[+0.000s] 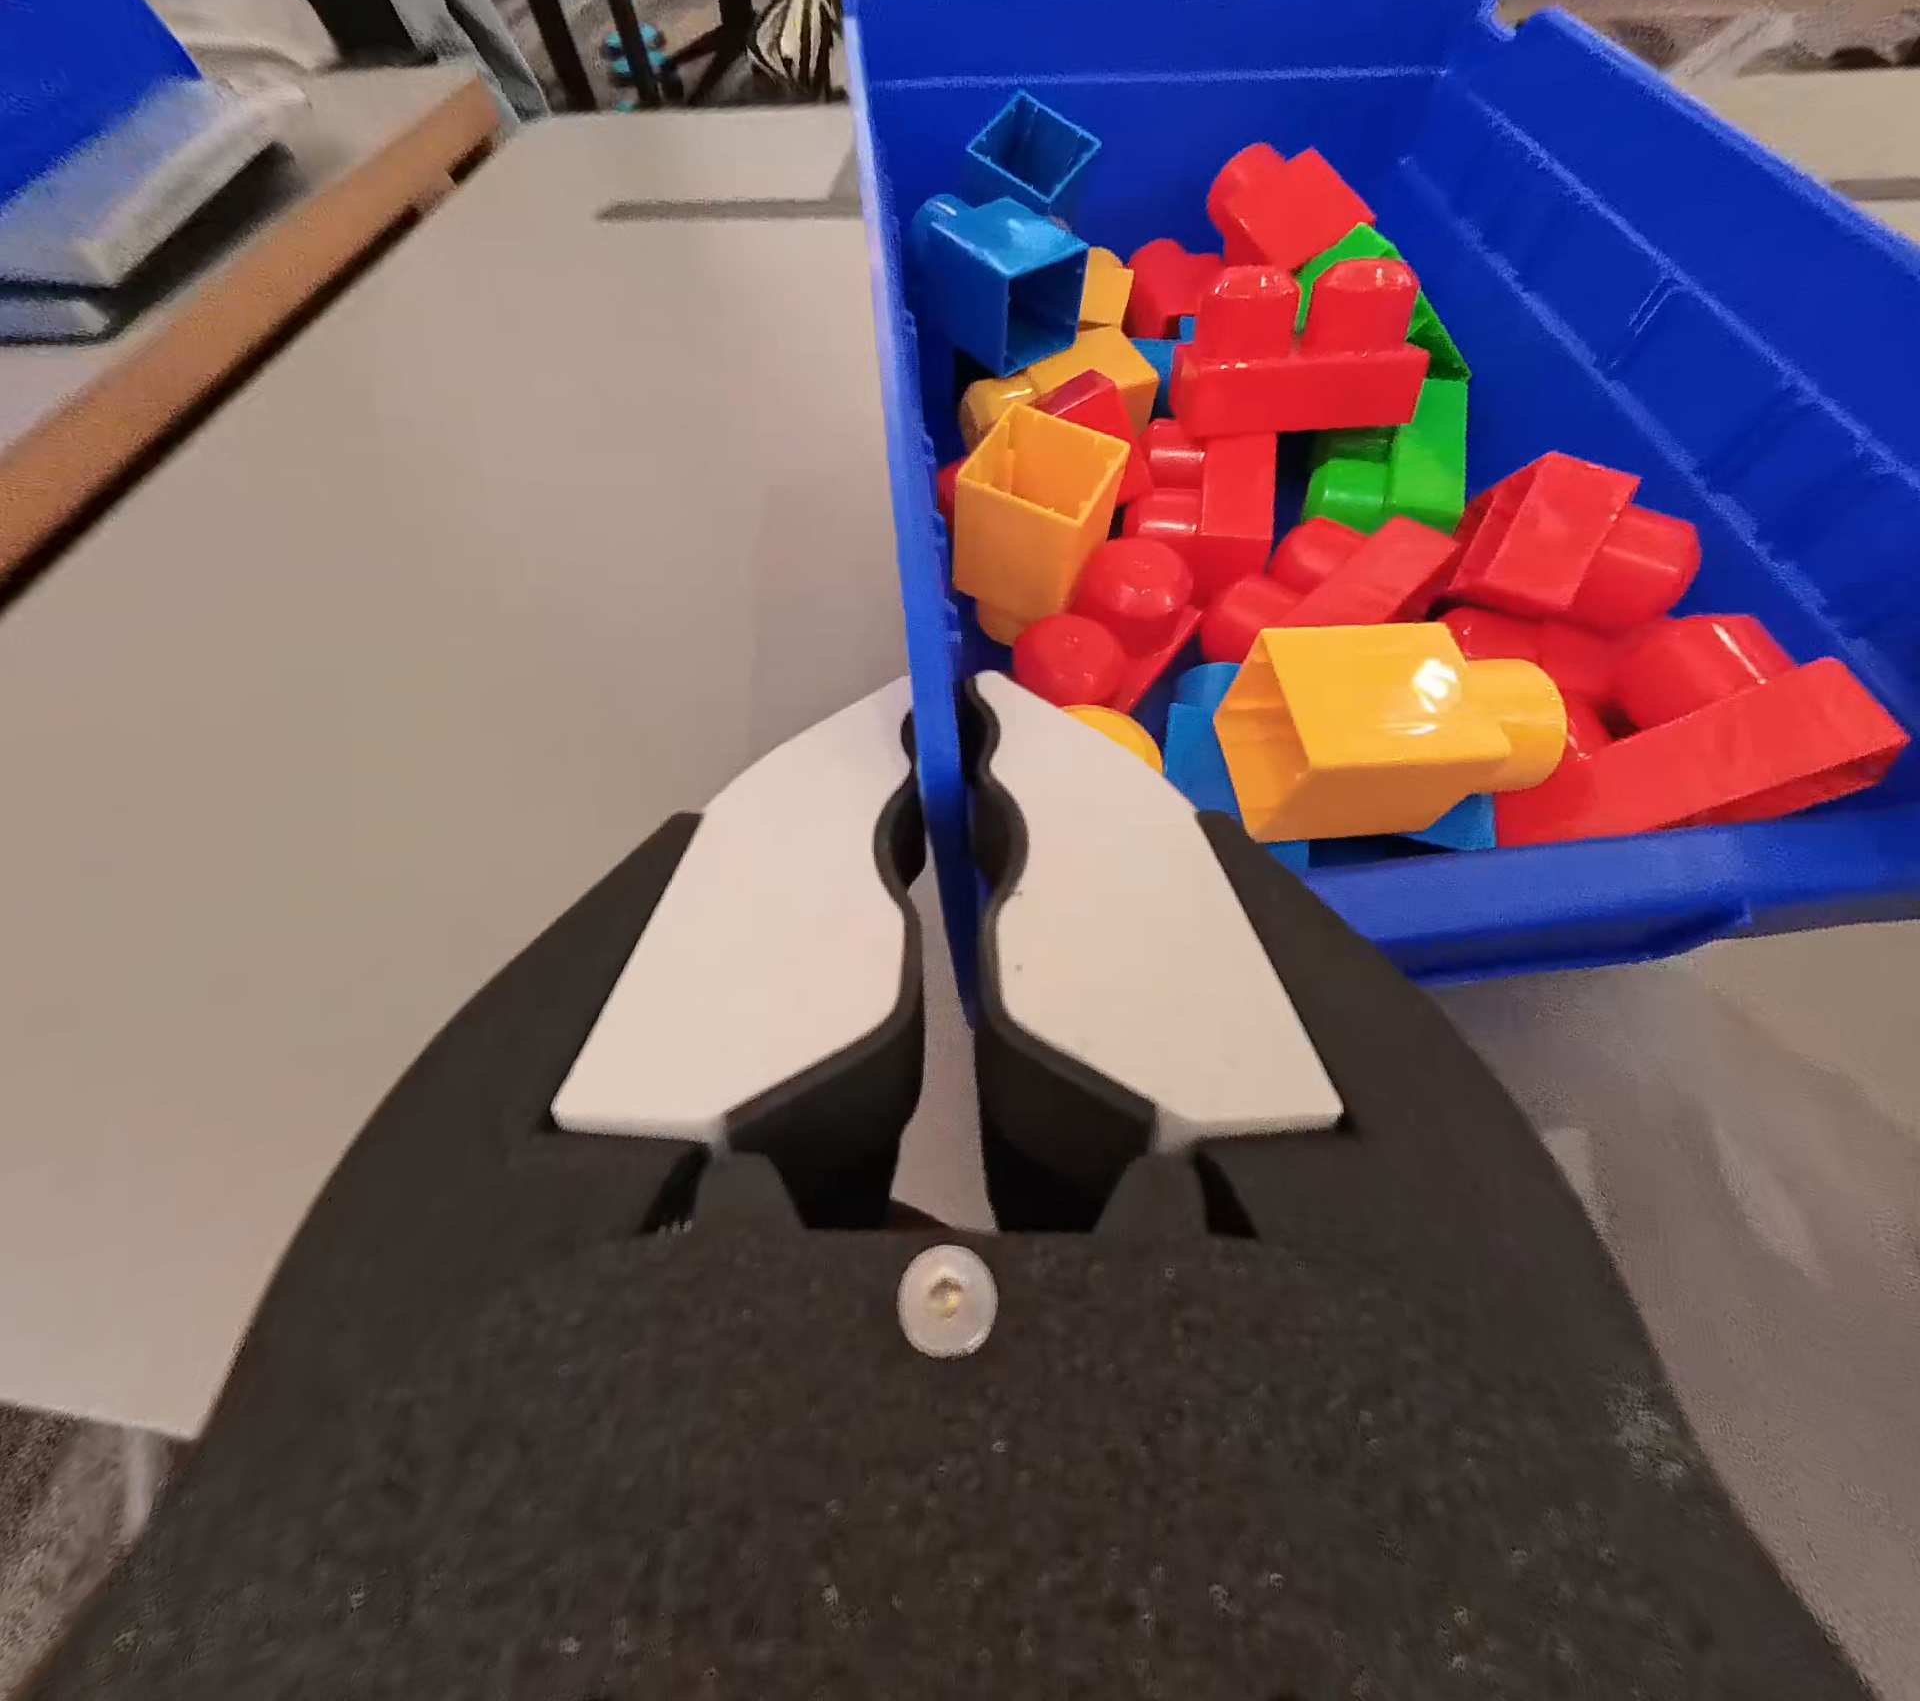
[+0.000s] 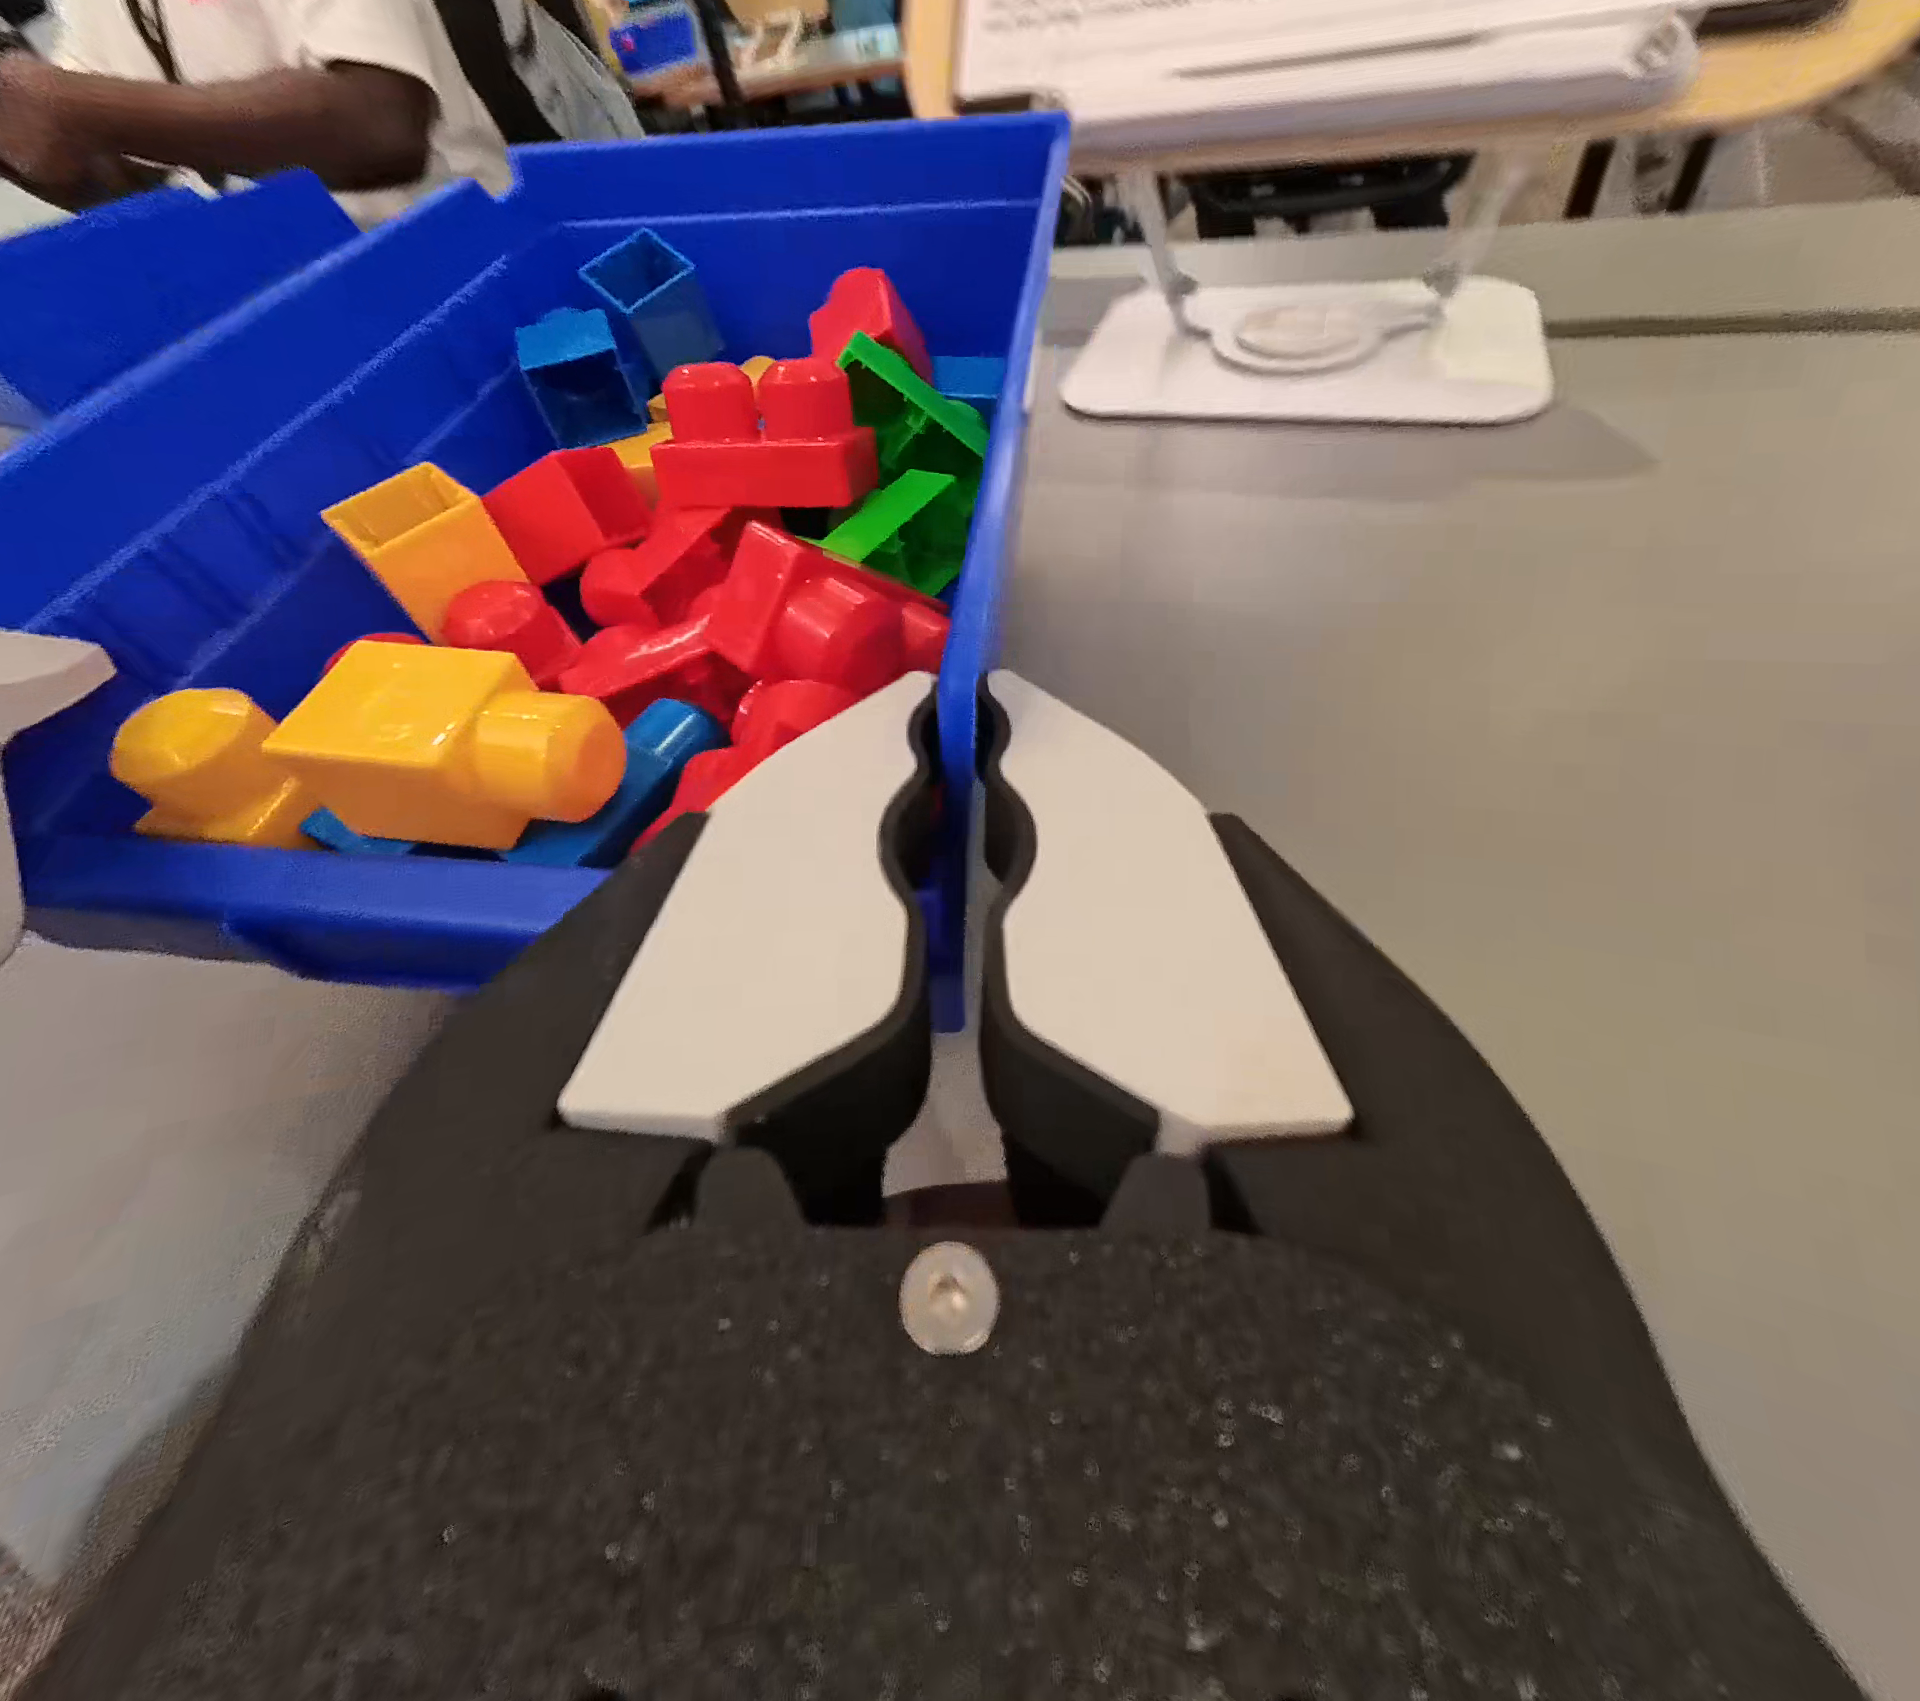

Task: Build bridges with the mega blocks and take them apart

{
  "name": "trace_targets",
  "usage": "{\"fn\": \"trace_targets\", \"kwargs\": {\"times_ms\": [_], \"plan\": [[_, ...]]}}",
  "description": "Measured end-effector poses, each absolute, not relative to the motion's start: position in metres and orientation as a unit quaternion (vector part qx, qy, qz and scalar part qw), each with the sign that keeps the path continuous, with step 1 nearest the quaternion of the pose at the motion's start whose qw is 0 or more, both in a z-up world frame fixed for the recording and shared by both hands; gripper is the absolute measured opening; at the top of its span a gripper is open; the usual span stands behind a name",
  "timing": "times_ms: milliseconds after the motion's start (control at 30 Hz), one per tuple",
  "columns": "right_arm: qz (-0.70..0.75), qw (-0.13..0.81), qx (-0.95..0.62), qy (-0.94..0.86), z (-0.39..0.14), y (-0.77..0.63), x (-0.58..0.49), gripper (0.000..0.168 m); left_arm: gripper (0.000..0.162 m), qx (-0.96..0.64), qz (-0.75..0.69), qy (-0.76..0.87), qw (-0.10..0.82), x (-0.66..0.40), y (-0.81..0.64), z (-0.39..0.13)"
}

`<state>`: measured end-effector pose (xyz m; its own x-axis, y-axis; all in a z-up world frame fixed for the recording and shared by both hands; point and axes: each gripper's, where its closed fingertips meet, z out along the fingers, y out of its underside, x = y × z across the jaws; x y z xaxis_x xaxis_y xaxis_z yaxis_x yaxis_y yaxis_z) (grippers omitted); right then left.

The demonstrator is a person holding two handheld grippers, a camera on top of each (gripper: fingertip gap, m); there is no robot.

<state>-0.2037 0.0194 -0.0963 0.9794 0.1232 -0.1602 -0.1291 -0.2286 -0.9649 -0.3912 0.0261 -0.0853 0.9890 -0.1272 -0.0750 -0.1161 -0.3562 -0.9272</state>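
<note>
The mega blocks [image 1: 1340,508] all lie loose in the blue bin [image 1: 1143,30]; no bridge is built, so the whole task seems left. The left gripper [image 1: 943,716] and right gripper [image 2: 958,695] each have jaws clamped on a bin side wall, above the grey surface [image 1: 520,612].

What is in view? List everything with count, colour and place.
bin: one, blue, on the table, held by both side walls
blocks: many, red, yellow, blue, green, piled in the bin
table: one, grey, underneath
second bin: one, blue, far left
stand: one, white, behind, holding a printed sheet
person: one, white shirt, background left
left gripper: shut on bin's left wall
right gripper: shut on bin's right wall
</note>
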Motion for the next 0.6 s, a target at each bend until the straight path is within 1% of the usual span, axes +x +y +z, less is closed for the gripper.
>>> {"fn": "trace_targets", "kwargs": {"times_ms": [100, 267, 367, 500, 533, 600], "plan": [[0.090, 0.644, -0.759, -0.015, -0.076, 0.029, -0.252, 0.006, 0.003, -0.814, -0.007, 0.101, 0.572, -0.438, 0.048, -0.072], [0.093, 0.615, -0.783, 0.001, -0.086, 0.060, -0.319, 0.006, 0.003, -0.803, 0.006, 0.129, 0.582, -0.504, 0.086, -0.071], [0.092, 0.593, -0.800, -0.009, -0.101, 0.072, -0.345, 0.007, 0.003, -0.811, -0.001, 0.143, 0.567, -0.530, 0.103, -0.085], [0.074, 0.576, -0.814, -0.008, -0.125, 0.078, -0.357, 0.008, 0.003, -0.833, -0.025, 0.164, 0.528, -0.542, 0.121, -0.121], [0.087, 0.583, -0.807, -0.007, -0.125, 0.079, -0.358, 0.008, 0.005, -0.833, -0.028, 0.163, 0.527, -0.543, 0.123, -0.127], [0.116, 0.572, -0.812, -0.002, -0.125, 0.079, -0.357, 0.011, 0.004, -0.830, -0.061, 0.149, 0.533, -0.540, 0.123, -0.127]]}}
